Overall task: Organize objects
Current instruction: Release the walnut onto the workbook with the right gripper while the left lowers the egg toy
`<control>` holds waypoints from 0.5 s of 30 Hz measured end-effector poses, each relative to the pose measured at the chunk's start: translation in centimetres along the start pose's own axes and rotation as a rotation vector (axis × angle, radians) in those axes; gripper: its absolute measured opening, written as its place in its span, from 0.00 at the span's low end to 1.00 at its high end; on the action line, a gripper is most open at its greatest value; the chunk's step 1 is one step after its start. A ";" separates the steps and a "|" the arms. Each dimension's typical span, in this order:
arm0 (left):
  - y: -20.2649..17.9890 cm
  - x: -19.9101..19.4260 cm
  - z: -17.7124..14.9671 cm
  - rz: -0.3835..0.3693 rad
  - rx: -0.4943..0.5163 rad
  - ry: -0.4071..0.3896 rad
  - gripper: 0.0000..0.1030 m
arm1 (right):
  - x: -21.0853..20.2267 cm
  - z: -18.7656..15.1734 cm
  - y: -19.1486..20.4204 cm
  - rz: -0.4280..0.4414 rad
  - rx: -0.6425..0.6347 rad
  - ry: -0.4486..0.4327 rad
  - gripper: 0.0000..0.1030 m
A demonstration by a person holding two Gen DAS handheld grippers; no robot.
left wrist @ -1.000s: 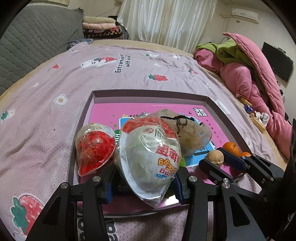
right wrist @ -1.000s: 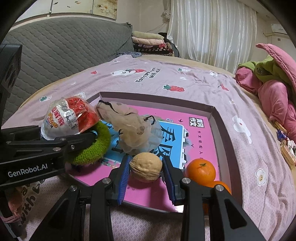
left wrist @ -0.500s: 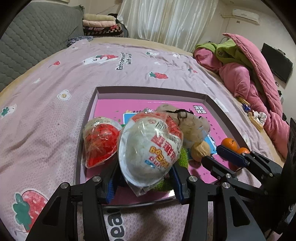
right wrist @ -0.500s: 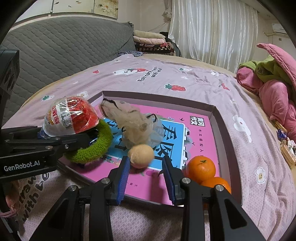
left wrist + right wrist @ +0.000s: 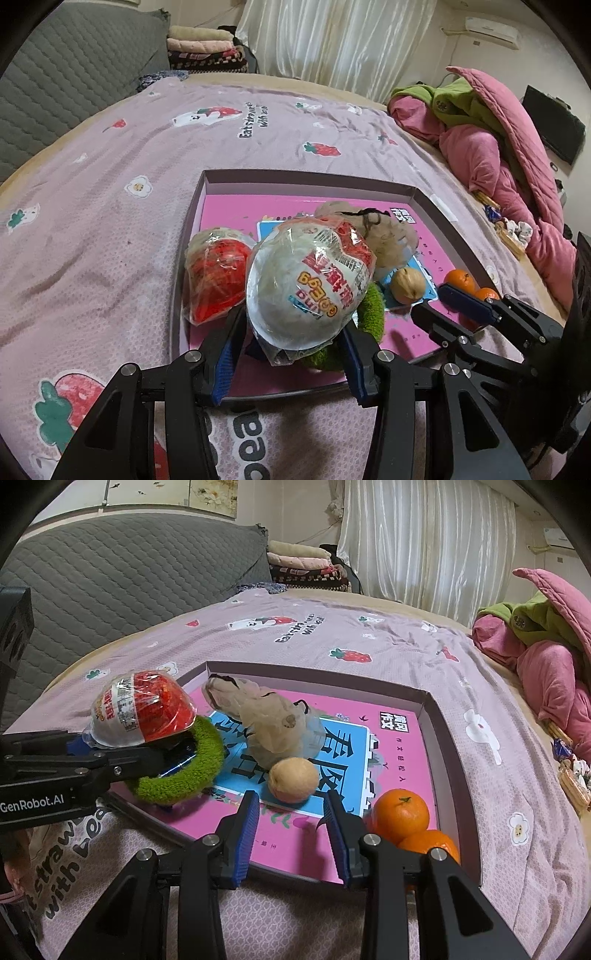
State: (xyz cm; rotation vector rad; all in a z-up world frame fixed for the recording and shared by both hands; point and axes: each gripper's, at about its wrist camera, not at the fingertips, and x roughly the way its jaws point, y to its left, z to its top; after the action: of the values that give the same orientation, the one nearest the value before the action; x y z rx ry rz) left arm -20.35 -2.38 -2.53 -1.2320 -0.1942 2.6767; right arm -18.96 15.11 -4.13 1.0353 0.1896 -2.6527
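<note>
1. Let go of the walnut [image 5: 293, 780], now lying mid-frame in the tray [image 5: 430, 716], just beyond the spread right gripper [image 5: 291, 825].
2. Kept the wrapped bowl [image 5: 308, 286] clamped in the left gripper [image 5: 291, 354], centre frame over the tray's near edge.
3. Bowl left to place, probably beside its twin [image 5: 218, 280].

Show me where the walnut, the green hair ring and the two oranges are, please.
walnut [image 5: 293, 780]: right wrist view, middle of its shell.
green hair ring [image 5: 207, 771]: right wrist view, its right fuzzy side.
two oranges [image 5: 401, 815]: right wrist view, the upper orange's front.
</note>
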 end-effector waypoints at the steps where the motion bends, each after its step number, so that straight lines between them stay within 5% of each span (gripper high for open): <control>1: 0.1 -0.1 0.0 0.003 0.001 -0.003 0.49 | 0.0 0.0 0.0 0.000 0.000 0.000 0.35; 15: 1.3 -0.5 0.3 0.007 -0.031 -0.012 0.49 | -0.3 0.0 -0.2 -0.001 0.002 -0.005 0.35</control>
State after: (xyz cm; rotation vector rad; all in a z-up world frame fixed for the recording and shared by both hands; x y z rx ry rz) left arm -20.43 -3.73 -2.25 -1.2285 -0.2337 2.6974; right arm -18.79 15.39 -3.91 1.0292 0.1873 -2.6567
